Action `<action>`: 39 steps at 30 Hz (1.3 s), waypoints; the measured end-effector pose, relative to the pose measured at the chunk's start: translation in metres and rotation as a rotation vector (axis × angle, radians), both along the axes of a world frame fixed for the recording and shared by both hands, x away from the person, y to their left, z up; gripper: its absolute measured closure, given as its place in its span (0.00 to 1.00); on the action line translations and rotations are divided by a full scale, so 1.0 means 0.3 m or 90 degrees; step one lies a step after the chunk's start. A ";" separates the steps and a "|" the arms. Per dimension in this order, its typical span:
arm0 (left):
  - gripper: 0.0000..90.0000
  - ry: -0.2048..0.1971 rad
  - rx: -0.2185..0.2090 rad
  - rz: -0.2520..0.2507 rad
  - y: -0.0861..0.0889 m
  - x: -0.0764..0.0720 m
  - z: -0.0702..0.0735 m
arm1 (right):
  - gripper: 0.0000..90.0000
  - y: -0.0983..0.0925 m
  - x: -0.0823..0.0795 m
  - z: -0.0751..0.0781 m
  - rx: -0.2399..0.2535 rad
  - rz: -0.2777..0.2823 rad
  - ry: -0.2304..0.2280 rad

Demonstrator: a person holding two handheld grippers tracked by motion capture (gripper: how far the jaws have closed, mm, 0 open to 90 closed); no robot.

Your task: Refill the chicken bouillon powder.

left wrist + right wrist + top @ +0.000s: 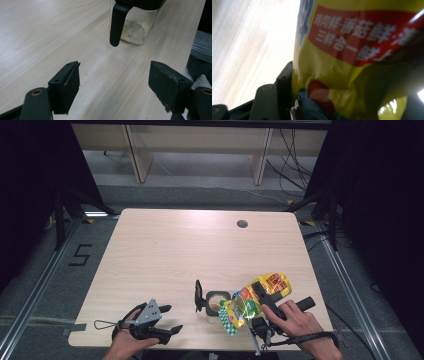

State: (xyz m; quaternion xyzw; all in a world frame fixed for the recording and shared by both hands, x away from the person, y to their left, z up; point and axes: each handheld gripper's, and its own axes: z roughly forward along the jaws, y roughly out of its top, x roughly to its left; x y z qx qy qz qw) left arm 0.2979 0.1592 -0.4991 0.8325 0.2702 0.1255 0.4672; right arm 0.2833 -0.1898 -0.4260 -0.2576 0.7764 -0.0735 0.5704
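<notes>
From above, the right gripper (260, 296) clamped a yellow bag (252, 302), tipped over the jar (216, 301) at its nine o'clock.

The left gripper (113, 82) gaped empty, the jar at twelve o'clock.

The bag (352, 60) sat pinched; pouring seemingly underway, needing further tilt.

The far half of the surface (165, 245) lies bare, so a hand could sweep across it freely (a small round hole (242, 224) near the far edge is flush and blocks nothing). Obstacles crowd the near right part: a clear jar (216, 302) with its black lid (198, 295) standing up beside it, and touching its right side the tilted yellow bag (255, 304) clamped in the right tool (263, 296). The left tool (167, 319) sits at the near left edge, jaws apart, with open wood between it and the jar.
</notes>
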 end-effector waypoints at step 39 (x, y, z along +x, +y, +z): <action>0.27 0.001 0.012 0.003 0.001 0.000 0.000 | 0.43 0.012 -0.013 0.004 -0.026 -0.011 -0.016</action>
